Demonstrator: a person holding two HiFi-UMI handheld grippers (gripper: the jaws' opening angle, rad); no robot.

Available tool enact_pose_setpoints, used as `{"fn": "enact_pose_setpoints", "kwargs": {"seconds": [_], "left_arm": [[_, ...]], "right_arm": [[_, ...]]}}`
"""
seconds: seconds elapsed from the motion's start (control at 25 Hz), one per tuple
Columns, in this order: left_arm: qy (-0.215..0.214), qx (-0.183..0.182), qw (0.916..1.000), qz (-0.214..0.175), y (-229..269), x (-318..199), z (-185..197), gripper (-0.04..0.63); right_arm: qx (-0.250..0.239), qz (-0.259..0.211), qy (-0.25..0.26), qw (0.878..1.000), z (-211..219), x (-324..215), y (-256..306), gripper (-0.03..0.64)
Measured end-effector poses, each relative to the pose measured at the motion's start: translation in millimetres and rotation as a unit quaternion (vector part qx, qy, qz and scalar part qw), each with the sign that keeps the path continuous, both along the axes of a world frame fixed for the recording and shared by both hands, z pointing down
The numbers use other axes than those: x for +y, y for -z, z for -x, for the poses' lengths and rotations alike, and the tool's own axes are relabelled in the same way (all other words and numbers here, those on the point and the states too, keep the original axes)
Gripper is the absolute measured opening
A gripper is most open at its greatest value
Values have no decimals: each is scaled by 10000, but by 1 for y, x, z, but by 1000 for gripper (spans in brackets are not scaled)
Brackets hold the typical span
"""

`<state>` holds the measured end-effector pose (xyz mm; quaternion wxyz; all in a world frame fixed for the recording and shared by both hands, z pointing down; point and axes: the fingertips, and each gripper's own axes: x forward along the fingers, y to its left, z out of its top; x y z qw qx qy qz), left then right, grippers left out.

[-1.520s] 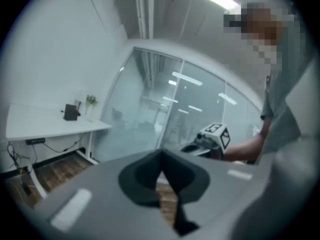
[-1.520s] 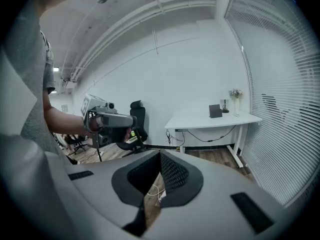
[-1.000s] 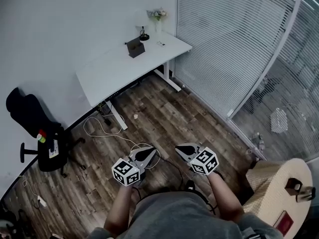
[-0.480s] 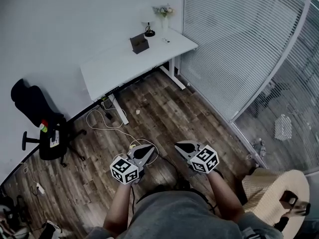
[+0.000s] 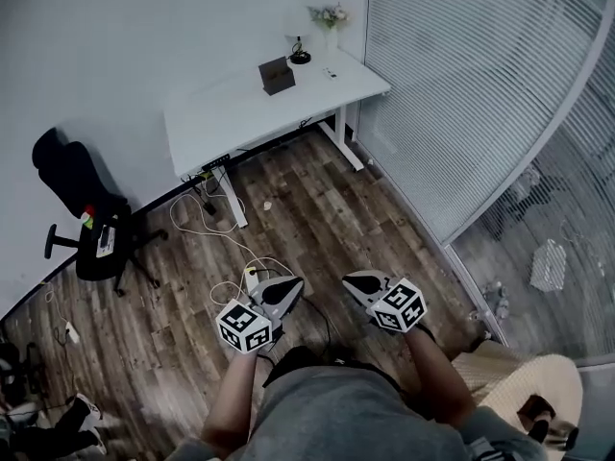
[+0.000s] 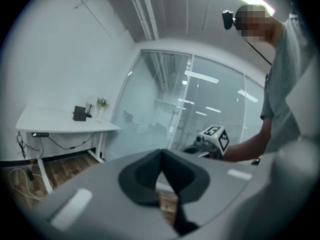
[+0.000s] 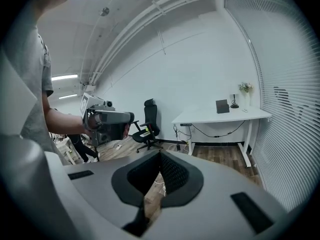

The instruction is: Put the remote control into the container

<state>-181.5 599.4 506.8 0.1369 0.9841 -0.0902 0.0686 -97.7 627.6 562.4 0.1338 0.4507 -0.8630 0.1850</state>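
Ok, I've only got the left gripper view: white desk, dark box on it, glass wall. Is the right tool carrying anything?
Observer: No. The right gripper view shows the right tool with its jaws together and nothing between them.
Operator: Can you see a remote on that desk?
Observer: The head view shows a small pale item lying on the white desk, to the right of the dark box. It is too small to say what it is.
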Motion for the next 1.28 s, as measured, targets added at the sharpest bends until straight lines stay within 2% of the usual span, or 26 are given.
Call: {"fn": "enact_pose_setpoints", "kwargs": {"seconds": [0.24, 0.56, 0.84, 1.28], "left_arm": [[39, -142, 9999, -41, -6, 11, -7, -2], [146, -46, 9998, -152, 6, 5, -16, -2], [163, -85, 9998, -102, 1, 2, -16, -2], [3, 11, 10000, -51, -2, -43, -18, -2]], "right_arm": [[-9, -33, 50, 10000, -9, 8, -5, 17], [23, -61, 153, 9999, -18, 9, -4, 17], [-11, -127, 185, 9997, -19, 2, 3, 17], [133, 24, -6, 9999, -23, -44, -8, 17]]}}
